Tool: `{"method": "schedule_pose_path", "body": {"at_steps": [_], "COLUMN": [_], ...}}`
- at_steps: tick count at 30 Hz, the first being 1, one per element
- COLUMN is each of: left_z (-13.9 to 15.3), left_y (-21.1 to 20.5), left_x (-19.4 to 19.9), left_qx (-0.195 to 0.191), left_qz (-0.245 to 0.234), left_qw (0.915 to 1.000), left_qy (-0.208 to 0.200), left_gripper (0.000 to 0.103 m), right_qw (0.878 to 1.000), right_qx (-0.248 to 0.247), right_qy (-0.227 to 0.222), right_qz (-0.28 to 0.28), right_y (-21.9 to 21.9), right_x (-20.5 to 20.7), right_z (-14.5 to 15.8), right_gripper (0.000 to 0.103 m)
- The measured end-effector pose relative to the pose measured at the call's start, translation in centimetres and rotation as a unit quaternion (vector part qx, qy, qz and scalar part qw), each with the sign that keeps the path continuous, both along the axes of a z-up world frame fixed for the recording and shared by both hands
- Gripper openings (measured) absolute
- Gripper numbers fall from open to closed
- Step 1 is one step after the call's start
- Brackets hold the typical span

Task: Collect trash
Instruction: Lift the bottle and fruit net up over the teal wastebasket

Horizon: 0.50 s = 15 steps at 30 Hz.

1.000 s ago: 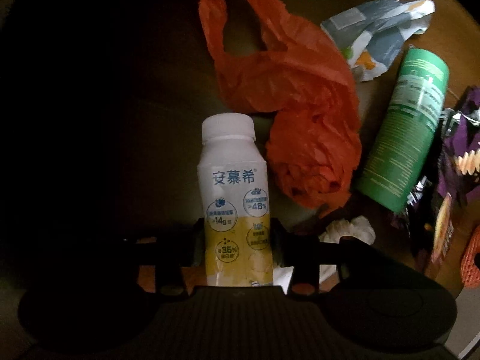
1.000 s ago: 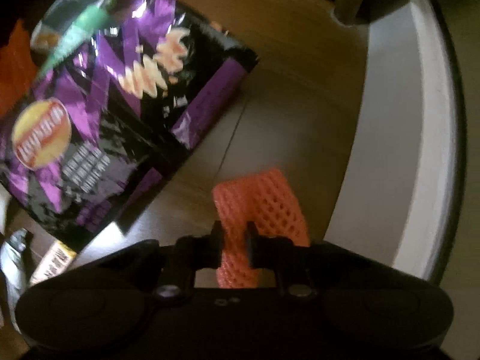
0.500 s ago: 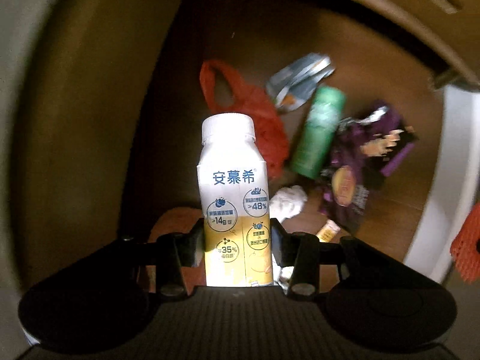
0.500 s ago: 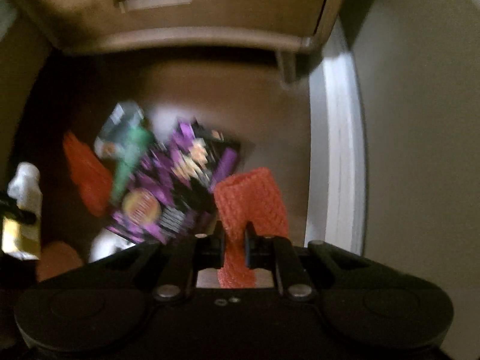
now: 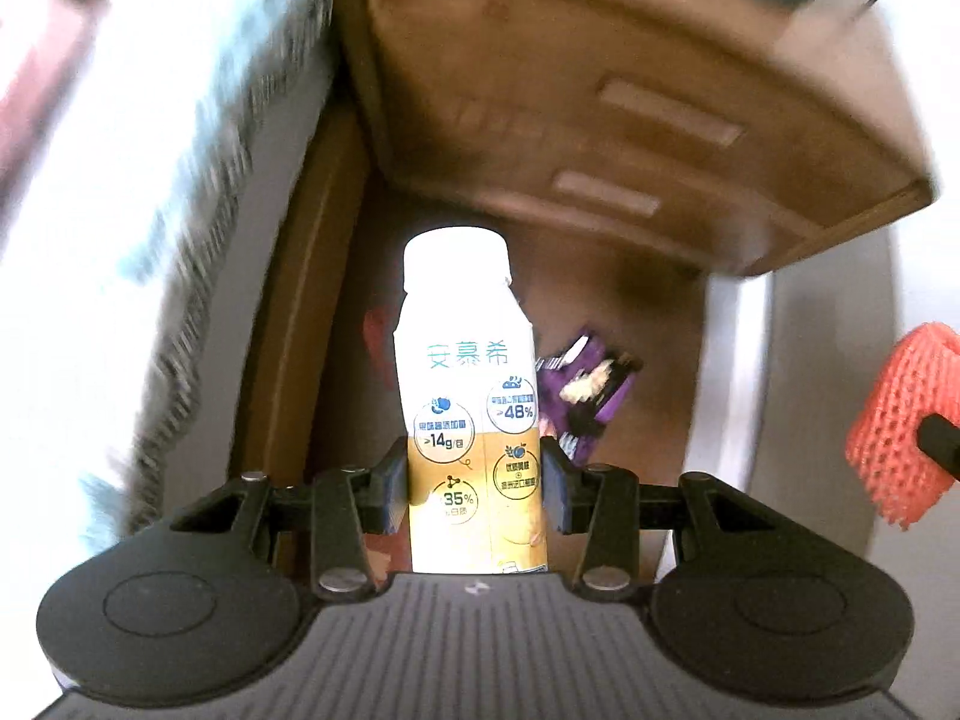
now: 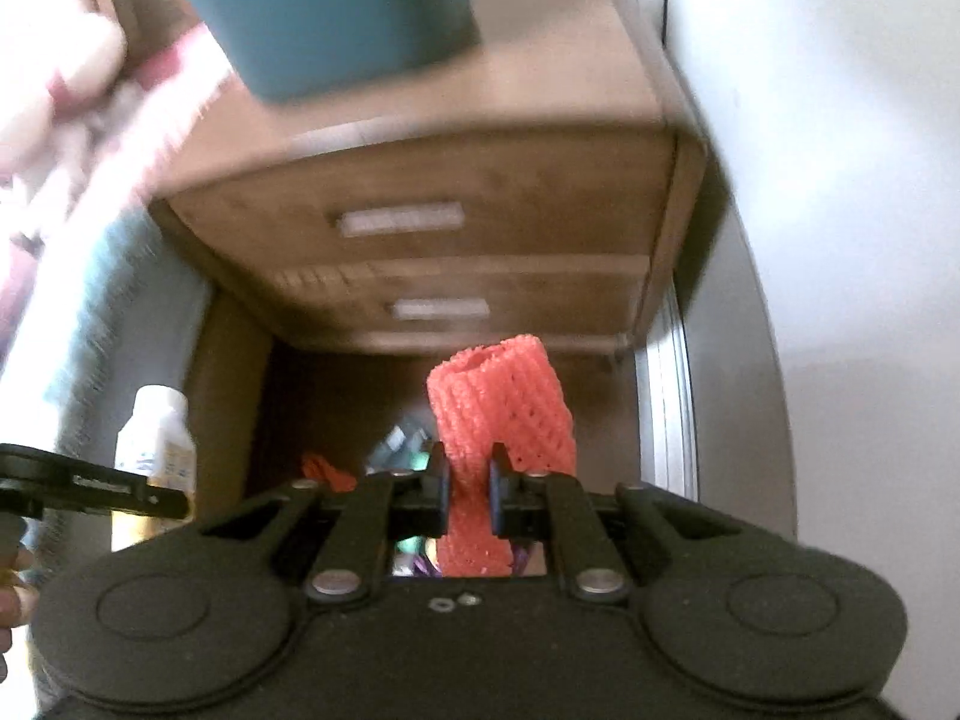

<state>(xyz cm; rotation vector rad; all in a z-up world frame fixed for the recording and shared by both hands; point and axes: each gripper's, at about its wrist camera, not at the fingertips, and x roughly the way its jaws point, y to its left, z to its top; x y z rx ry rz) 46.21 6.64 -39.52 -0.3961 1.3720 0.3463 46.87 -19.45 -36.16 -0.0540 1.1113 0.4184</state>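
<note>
- Left wrist view: your left claw (image 5: 474, 483) is clenched on the white-and-yellow drink bottle (image 5: 468, 396), pads pressing its lower half, cap toward twelve o'clock. A purple snack bag (image 5: 585, 399) lies on the floor at about two o'clock of the bottle.
- Right wrist view: your right claw (image 6: 468, 487) pinches the orange foam net sleeve (image 6: 501, 414). The wooden drawer cabinet (image 6: 432, 240) stands at twelve o'clock, with a blurred teal container (image 6: 336, 6), perhaps a bin, above it.
</note>
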Motion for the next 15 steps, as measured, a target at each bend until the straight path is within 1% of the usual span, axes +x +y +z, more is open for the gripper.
{"method": "schedule_pose_path", "body": {"at_steps": [5, 8, 9, 10, 12, 15], "left_z": [8.8, 13.0, 14.6, 16.0, 18.0, 21.3], "left_y": [1.3, 1.8, 1.9, 2.1, 2.3, 2.7], "left_x": [1.7, 3.0, 3.5, 3.9, 4.8, 5.7], "left_qx": [0.007, 0.015, 0.018, 0.021, 0.025, 0.023], "left_qz": [-0.023, -0.043, -0.055, -0.067, -0.08, -0.084], "left_qw": [0.9981, 0.9949, 0.9932, 0.9913, 0.9884, 0.9849], "left_qy": [-0.057, -0.09, -0.101, -0.112, -0.127, -0.149], "left_gripper": [0.043, 0.042, 0.042, 0.042, 0.042, 0.042], "right_qw": [0.998, 0.995, 0.994, 0.994, 0.991, 0.987], "right_qx": [0.03, 0.051, 0.056, 0.053, 0.062, 0.079], "right_qy": [-0.045, -0.081, -0.09, -0.093, -0.114, -0.134], "right_qz": [0.016, 0.026, 0.029, 0.023, 0.028, 0.028], "right_y": [1.5, 2.6, 3.1, 3.6, 4.4, 5.3], "right_x": [1.5, 2.4, 2.9, 3.3, 4.0, 5.2], "right_z": [8.3, 13.1, 14.2, 15.6, 18.5, 21.9], "right_gripper": [0.011, 0.011, 0.011, 0.011, 0.011, 0.011]}}
